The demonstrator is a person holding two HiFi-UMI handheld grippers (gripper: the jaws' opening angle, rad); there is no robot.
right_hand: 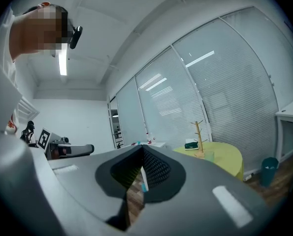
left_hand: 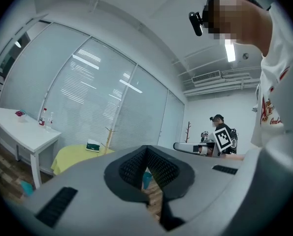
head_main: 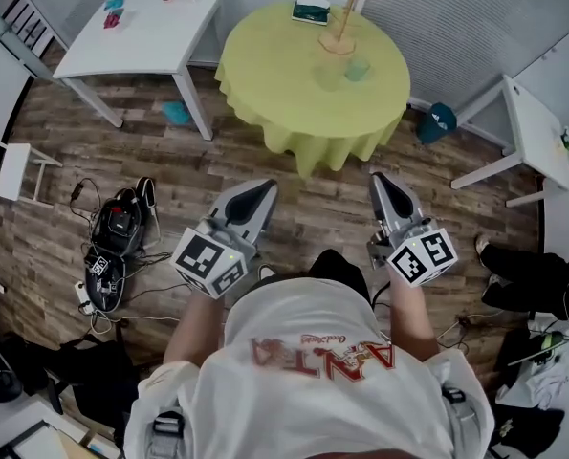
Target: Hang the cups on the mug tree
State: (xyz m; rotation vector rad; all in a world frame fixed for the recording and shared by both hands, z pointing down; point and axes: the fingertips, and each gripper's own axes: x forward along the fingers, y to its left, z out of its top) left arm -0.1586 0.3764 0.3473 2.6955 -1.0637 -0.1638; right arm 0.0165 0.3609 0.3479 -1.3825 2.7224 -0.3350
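Note:
A wooden mug tree [head_main: 339, 19] stands at the back of a round table with a yellow-green cloth [head_main: 284, 94]. Two see-through cups sit in front of it, a teal one [head_main: 358, 68] and a paler one [head_main: 328, 76]. Both grippers are held level over the wooden floor, well short of the table. My left gripper [head_main: 258, 193] and my right gripper [head_main: 383, 184] are shut with nothing in them. The left gripper view shows its jaws [left_hand: 146, 149] meeting, the tree [left_hand: 108, 136] far off. In the right gripper view the shut gripper [right_hand: 142, 149] points toward the tree [right_hand: 199, 139] and a cup [right_hand: 209, 155].
A green box [head_main: 311, 10] lies on the round table. White tables stand at back left [head_main: 150, 27] and at right [head_main: 537, 132]. A teal bin [head_main: 440, 120] and a teal item [head_main: 177, 113] sit on the floor. Bags and cables [head_main: 120, 232] lie at left, someone's legs [head_main: 523, 271] at right.

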